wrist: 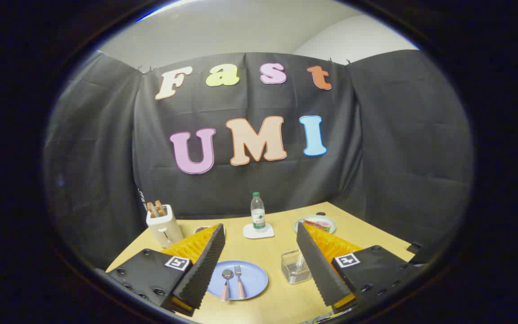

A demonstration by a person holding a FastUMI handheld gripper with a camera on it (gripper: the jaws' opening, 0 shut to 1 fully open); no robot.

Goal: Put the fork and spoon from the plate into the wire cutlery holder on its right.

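Black ridged pads, claw (259, 265) spread wide, gripping nothing, held above table (281, 301). Btwn the fingers: 1 blue plate (254, 276) w/ 1 spoon (226, 283) + 1 fork (239, 284) side by side; 1 wire holder (295, 267) just right of plate. Beyond: 1 bottle (257, 211), 1 toaster (163, 227), 1 food dish (315, 223). Light wood top, black cloth walls.

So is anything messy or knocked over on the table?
Nothing stands out. The spoon and fork lie side by side on the blue plate, the wire cutlery holder stands upright beside it, and the water bottle stands on its coaster. The gripper hangs open above them.
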